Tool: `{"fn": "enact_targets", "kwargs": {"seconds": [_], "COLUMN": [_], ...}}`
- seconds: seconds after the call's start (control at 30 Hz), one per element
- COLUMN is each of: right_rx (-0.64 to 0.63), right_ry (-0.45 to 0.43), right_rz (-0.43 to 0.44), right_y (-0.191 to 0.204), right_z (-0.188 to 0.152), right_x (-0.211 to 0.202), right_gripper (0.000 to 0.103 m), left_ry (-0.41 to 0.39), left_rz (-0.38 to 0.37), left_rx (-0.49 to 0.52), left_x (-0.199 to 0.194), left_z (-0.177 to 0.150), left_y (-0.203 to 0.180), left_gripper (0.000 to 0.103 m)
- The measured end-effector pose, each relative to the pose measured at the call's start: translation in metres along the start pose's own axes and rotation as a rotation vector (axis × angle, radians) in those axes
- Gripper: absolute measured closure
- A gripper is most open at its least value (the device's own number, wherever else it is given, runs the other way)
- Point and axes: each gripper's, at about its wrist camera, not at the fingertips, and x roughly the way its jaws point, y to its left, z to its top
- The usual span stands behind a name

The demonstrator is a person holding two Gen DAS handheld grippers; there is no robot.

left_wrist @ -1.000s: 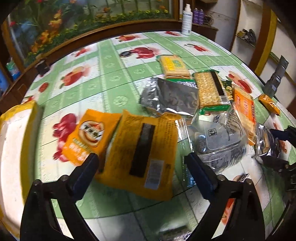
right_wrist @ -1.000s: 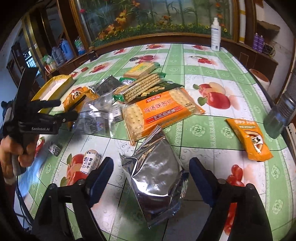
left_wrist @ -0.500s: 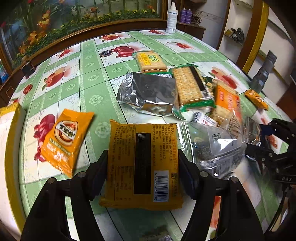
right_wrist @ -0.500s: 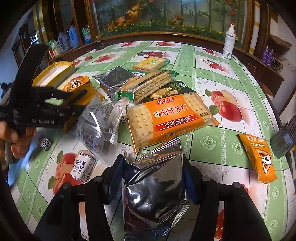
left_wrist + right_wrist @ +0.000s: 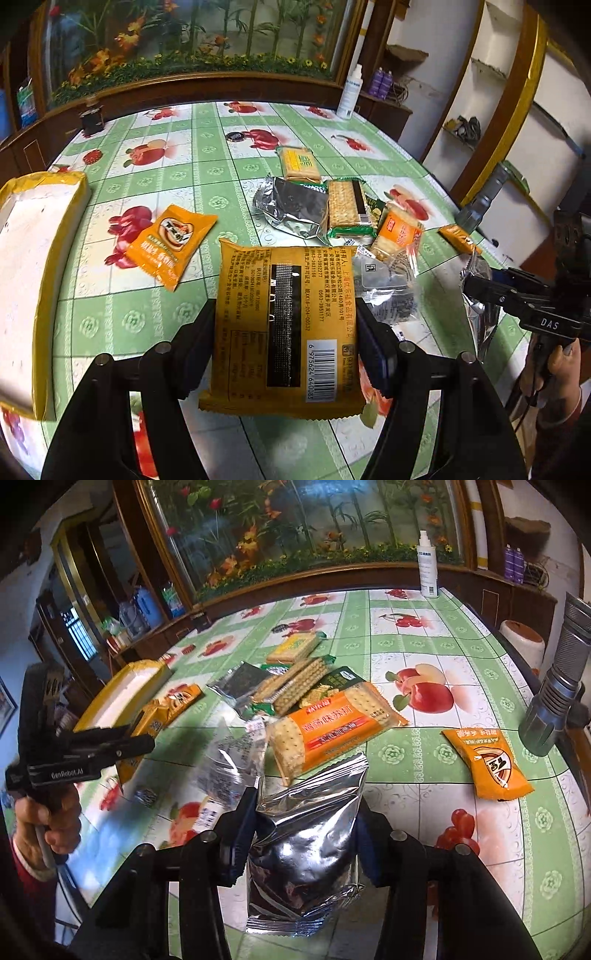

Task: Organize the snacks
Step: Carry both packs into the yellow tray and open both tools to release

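Left tool (image 5: pixel 286 328) and right tool (image 5: pixel 306 834) are each clamped on a packet, raised off the table.

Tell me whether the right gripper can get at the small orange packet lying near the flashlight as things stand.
Probably not yet: the right gripper is shut on the silver pouch. The small orange packet lies apart on bare tablecloth, nothing over it.

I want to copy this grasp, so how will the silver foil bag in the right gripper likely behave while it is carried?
The silver foil bag looks puffy and creased where the right gripper pinches it, so it probably gives rather than staying stiff. Its glossy film may be slippery. The unsupported bottom end could sag or swing, and it seems light for its size.
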Motion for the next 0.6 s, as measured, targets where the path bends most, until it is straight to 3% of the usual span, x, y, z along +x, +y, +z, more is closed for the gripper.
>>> {"fn": "enact_targets", "kwargs": {"seconds": [0.33,0.6], "right_rx": [-0.019,-0.095], "right_ry": [-0.022,-0.006], "right_rz": [0.240,0.363], "right_y": [0.062,0.128], "right_z": [0.028,0.053], "right_x": [0.005,0.033], "right_gripper": [0.054,0.054], "left_ry": [-0.084,-0.161], "left_rz": [0.080,0.189], "left_rx": [-0.150,-0.325], "left_x": [-0.044,-0.083], "left_z": [-0.015,-0.031], "left_y": [0.052,0.120], "left_gripper": [0.034,0.034]}}
